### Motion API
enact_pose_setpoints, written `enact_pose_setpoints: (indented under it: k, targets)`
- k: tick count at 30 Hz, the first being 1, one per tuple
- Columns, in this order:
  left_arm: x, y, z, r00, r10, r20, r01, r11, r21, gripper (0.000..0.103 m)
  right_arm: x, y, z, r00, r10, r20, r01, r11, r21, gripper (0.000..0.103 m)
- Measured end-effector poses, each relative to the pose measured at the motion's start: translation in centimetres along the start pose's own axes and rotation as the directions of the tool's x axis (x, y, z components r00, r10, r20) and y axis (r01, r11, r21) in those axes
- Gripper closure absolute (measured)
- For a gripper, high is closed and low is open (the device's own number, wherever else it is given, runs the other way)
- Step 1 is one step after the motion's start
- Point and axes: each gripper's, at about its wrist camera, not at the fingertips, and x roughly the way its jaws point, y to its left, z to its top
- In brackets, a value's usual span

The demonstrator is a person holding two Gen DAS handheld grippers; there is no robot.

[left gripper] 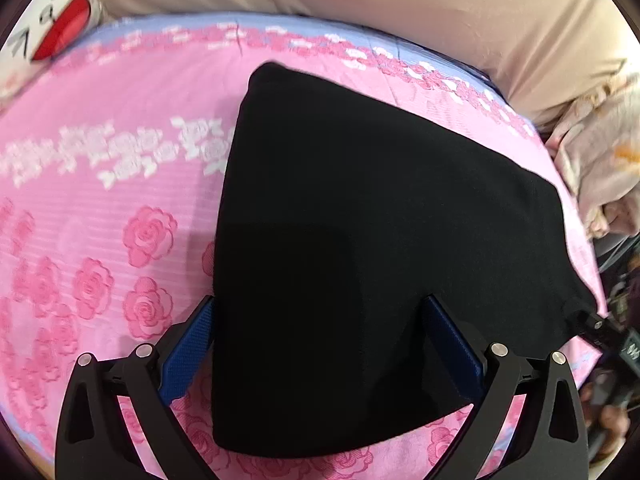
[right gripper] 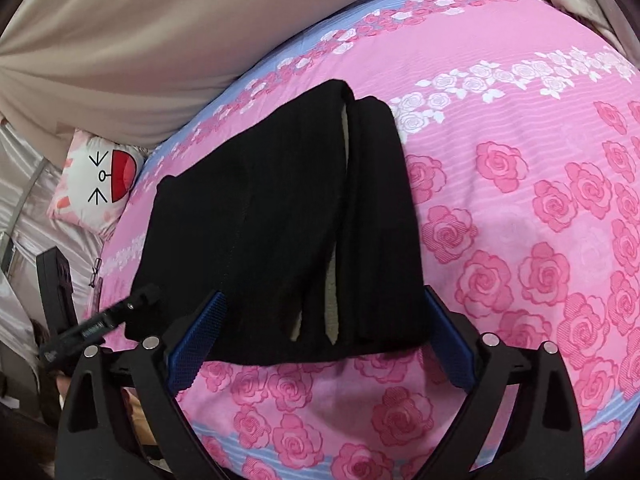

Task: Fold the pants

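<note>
Both wide-open — each hand-held gripper, left (left gripper: 320, 340) and right (right gripper: 326, 330), straddles the folded black pants (right gripper: 280, 220).

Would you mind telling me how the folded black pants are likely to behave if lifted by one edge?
The black pants would probably sag and unfold: the stacked layers lie loose, with gaps at the near end. They look soft and light, lying flat on the pink bedspread. The knit fabric probably grips rather than slips.

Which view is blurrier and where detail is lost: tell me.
Left wrist view: softer, the rose-print sheet is smeared, and the black pants are a featureless dark mass. Right wrist view: sharper, the pants' folds and seams show. Both: strong fisheye bending, dark corners.
</note>
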Motion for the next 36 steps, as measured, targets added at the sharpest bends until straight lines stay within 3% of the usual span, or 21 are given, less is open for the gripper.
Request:
enact_pose_setpoints:
  k: [3,8,12,15,16,18,20,21,27,36]
  targets:
    - [-0.3,0.8,0.1,0.999,-0.051,0.015,0.052,0.998,-0.04,0.005,0.0,-0.3,0.0,1.0,0.029,0.004,-0.029,0.999,0.015,0.006]
    - [0.0,-0.5,-0.1,0.999,-0.002,0.032,0.003,0.999,-0.032,0.005,0.2,0.4,-0.2,1.0,0.006,0.009,-0.006,1.0,-0.014,0.005]
    - [-0.4,0.2,0.5,0.991,-0.137,-0.001,0.136,0.987,-0.081,0.008,0.3,0.7,-0.3,1.0,-0.013,0.009,0.013,1.0,-0.025,0.005]
    - [-0.7,3.1,0.8,0.954,-0.298,-0.018,0.29,0.941,-0.172,0.007,0.2,0.4,-0.1,1.0,0.001,0.006,-0.001,1.0,-0.014,0.005]
    - [-0.8,4.5,0.9,0.928,-0.373,-0.023,0.358,0.906,-0.227,0.007,0.2,0.4,-0.1,1.0,0.006,0.006,-0.006,1.0,-0.013,0.005]
    - [-0.7,6.3,0.8,0.884,-0.467,-0.027,0.437,0.845,-0.309,0.007,0.1,0.3,-0.2,1.0,0.01,0.006,-0.01,1.0,-0.014,0.005]
    - [-0.7,7.0,0.6,0.861,-0.507,-0.033,0.469,0.818,-0.334,0.007,0.1,0.2,-0.1,1.0,0.011,0.005,-0.011,1.0,-0.013,0.005]
    - [-0.8,6.9,0.5,0.861,-0.508,-0.034,0.47,0.819,-0.328,0.007,0.2,0.3,-0.1,1.0,0.013,0.004,-0.013,1.0,-0.011,0.005]
    - [-0.1,2.3,1.7,0.923,-0.377,-0.08,0.358,0.916,-0.18,0.006,1.0,0.1,1.1,1.0,0.029,0.008,-0.029,1.0,-0.006,0.005]
    - [2.2,-0.1,4.2,0.934,-0.346,-0.087,0.338,0.936,-0.096,0.006,2.9,-0.3,3.7,0.994,0.108,0.021,-0.108,0.994,-0.003,0.006]
